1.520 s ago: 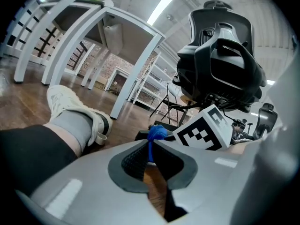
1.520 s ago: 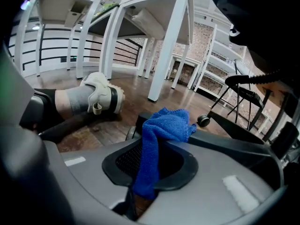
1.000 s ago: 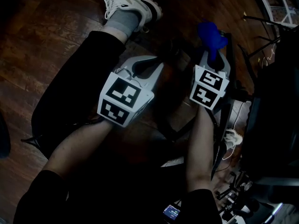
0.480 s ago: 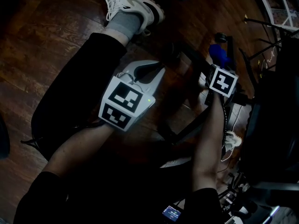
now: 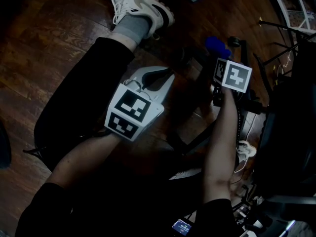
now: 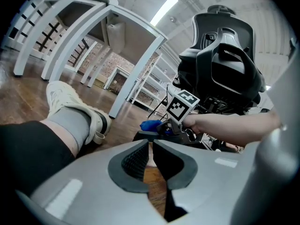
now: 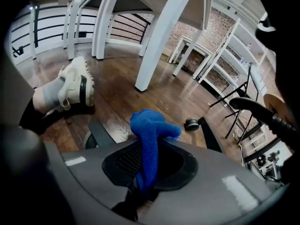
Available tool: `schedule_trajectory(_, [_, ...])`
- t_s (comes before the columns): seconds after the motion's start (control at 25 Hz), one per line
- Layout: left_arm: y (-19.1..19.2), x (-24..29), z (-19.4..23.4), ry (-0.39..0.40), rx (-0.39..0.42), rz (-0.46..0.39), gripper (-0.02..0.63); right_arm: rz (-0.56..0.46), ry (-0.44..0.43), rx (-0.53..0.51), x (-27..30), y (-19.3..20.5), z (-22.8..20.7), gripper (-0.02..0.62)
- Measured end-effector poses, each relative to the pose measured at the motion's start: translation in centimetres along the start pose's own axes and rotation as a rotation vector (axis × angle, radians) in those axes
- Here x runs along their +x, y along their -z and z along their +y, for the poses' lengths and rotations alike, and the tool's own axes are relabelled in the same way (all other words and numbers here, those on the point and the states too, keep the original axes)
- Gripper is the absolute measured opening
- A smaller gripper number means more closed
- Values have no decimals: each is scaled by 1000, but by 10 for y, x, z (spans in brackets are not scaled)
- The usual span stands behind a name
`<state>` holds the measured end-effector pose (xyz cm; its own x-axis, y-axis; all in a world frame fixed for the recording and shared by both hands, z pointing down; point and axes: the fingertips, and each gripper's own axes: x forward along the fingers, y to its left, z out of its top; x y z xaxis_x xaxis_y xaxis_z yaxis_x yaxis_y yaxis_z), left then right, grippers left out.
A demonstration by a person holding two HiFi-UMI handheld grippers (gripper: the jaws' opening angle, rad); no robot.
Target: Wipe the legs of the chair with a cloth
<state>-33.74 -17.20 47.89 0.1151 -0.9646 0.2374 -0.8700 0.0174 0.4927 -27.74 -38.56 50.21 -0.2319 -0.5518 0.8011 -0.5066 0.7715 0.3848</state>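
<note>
My right gripper (image 7: 149, 161) is shut on a blue cloth (image 7: 151, 130), which bunches up beyond its jaws. Just past the cloth, in the right gripper view, lie two black chair legs (image 7: 101, 133) on the wooden floor, one ending in a caster (image 7: 191, 123). From the head view the right gripper (image 5: 218, 58) tips steeply down over the chair's base (image 5: 195, 137), with the cloth (image 5: 216, 45) at its tip. My left gripper (image 5: 165, 75) hangs shut and empty above the person's thigh. Its jaws (image 6: 150, 146) meet with only floor behind them.
The person's leg and white shoe (image 5: 136, 1) stretch out left of the chair base. The black chair's seat and back (image 6: 220, 64) rise on the right. White table legs (image 7: 159, 36) stand behind. Cables and black stands (image 5: 276, 28) crowd the right edge.
My right gripper has tipped downward and moved away from me, carrying the blue cloth down toward the chair base. The left gripper has stayed still.
</note>
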Motion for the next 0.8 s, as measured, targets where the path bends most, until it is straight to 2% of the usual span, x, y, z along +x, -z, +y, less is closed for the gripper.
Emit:
schedule_trajectory(0.28, [-1,0,0,-6,0,-3,31,-38,-48,-66,6,-22,40,81])
schedule_trajectory(0.48, [-6,2,-4,2,2,-14,31,-105,-96,-94,7,-40,66,81])
schedule_trajectory(0.64, [-8,5,-6,1,1,-13,31,-235,-234,-27,-6,-53,89,81])
schedule_trajectory(0.8, [-11,9,-12,7,20,-14,31,-349,-335,-19,-26,-56,98,81])
